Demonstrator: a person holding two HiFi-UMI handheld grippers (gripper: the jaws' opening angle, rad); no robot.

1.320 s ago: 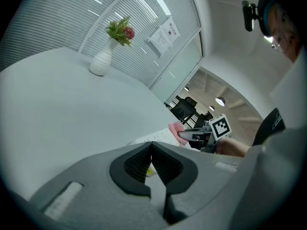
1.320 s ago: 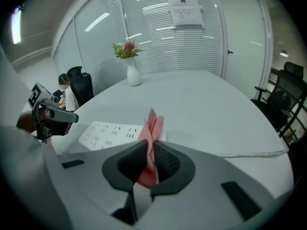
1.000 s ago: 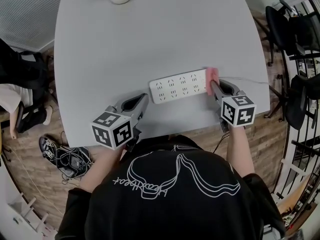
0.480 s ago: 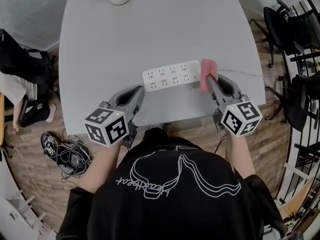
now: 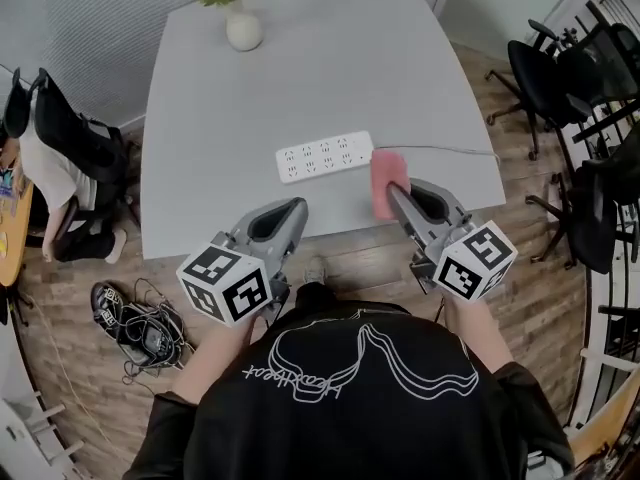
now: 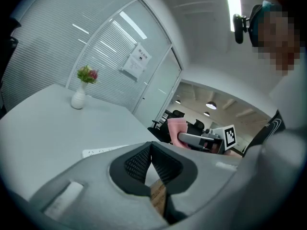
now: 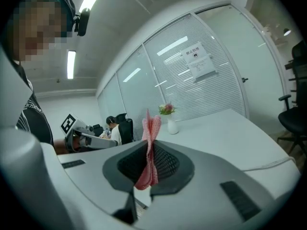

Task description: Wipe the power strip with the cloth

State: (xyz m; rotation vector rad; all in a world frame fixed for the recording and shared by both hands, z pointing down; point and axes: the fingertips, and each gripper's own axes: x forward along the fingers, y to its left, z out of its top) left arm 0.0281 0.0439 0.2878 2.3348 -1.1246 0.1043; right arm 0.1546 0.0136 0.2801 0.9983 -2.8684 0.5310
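The white power strip point(image 5: 323, 156) lies flat near the front of the grey table point(image 5: 250, 98), with its cable point(image 5: 440, 150) running off to the right. My right gripper point(image 5: 391, 190) is shut on a folded pink cloth point(image 5: 385, 176), which is held up just right of the strip's end and apart from it. In the right gripper view the cloth point(image 7: 149, 150) stands pinched between the pads. My left gripper point(image 5: 296, 209) hangs over the table's front edge, left of the strip, shut with nothing in it. The left gripper view shows the strip point(image 6: 103, 151) low ahead.
A white vase with flowers point(image 5: 243, 28) stands at the table's far edge. Black office chairs point(image 5: 560, 68) stand to the right. A seated person point(image 5: 50, 168) is at the left, with shoes and cables on the wooden floor point(image 5: 130, 318).
Both grippers have drawn back from the table toward me and lifted. The cloth has come off the strip's right end. The view has widened to take in the whole table.
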